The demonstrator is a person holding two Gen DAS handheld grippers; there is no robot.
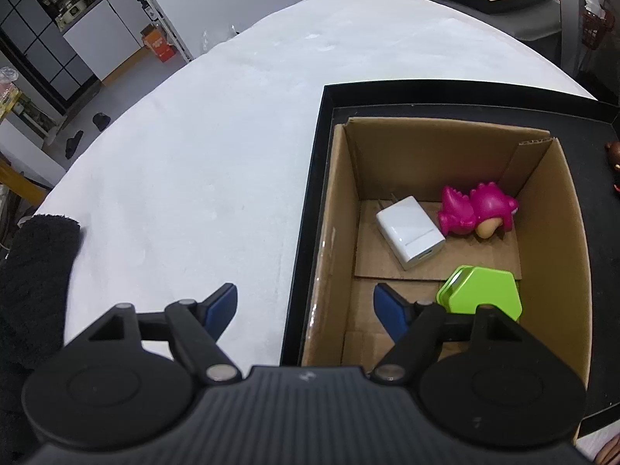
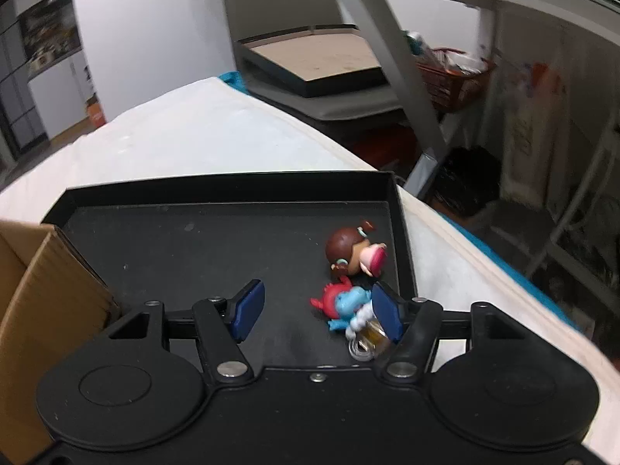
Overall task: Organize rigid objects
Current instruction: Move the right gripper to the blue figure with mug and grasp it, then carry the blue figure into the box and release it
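- The left gripper (image 1: 306,312) is seen poised over the near left wall of the cardboard box (image 1: 558,255); its blue pads (image 1: 223,306) are spread wide apart and nothing is pinched between them.
- One pad is seen over the white cloth (image 1: 201,162), the other inside the box, just beside the green hexagonal tin (image 1: 480,292).
- The tin is found on the box floor near the front right, tipped up on an edge.
- A white charger block (image 1: 409,232) is seen lying flat in the middle of the box, its prongs turned toward the far wall.
- A magenta dinosaur figure (image 1: 478,211) is seen on its side at the far right corner, touching or just beside the charger.
- The box itself is seated in the left part of a shallow black tray (image 1: 310,201), which rests on the cloth.
- A dark fuzzy sleeve (image 1: 35,271) is glimpsed at the left edge.
- Over to the right gripper (image 2: 316,312): it is held low over the open floor of the tray, jaws parted, nothing clamped.
- A small red and blue figure (image 2: 343,304) is seen lying on the tray floor beside the right-hand pad, partly hidden behind it; contact cannot be told.
- A brown round-headed figure (image 2: 350,250) is seen farther back, near the tray's right wall, close to the red and blue one.
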